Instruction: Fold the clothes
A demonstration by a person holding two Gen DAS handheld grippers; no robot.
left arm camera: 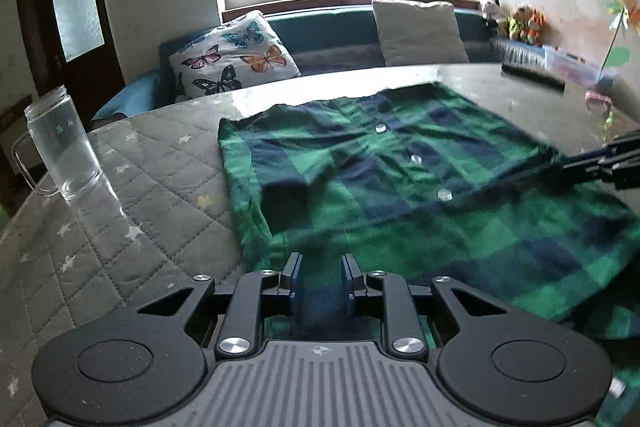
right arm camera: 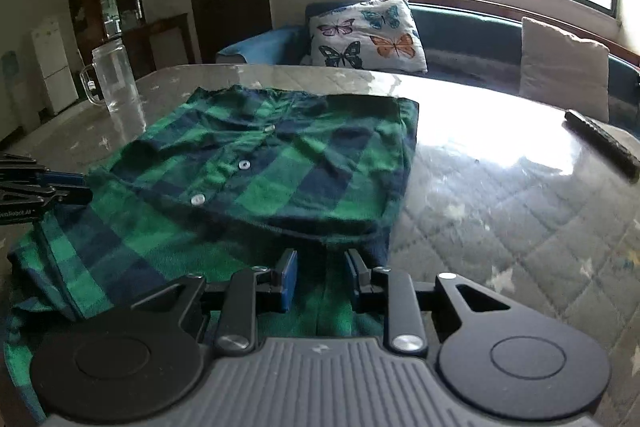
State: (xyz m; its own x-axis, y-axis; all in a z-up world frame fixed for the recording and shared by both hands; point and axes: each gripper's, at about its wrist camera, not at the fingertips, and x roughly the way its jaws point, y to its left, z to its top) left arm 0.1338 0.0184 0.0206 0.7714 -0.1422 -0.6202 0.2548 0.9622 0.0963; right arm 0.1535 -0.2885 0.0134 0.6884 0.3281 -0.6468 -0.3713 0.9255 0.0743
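A green and navy plaid shirt (left arm camera: 400,187) with white buttons lies partly folded on the quilted grey table (left arm camera: 132,195); it also shows in the right wrist view (right arm camera: 256,179). My left gripper (left arm camera: 322,281) hovers over the shirt's near edge, its blue-padded jaws a small gap apart with cloth seen between them. My right gripper (right arm camera: 322,277) stands the same way over the shirt's near right edge. Each gripper's tip shows in the other view, my right gripper (left arm camera: 560,163) and my left gripper (right arm camera: 76,183), at the shirt's fold; their grip is unclear.
A clear glass mug (left arm camera: 64,143) stands left of the shirt, also in the right wrist view (right arm camera: 114,79). A dark remote (right arm camera: 604,143) lies at the table's far right. A sofa with a butterfly cushion (left arm camera: 234,55) sits behind the table.
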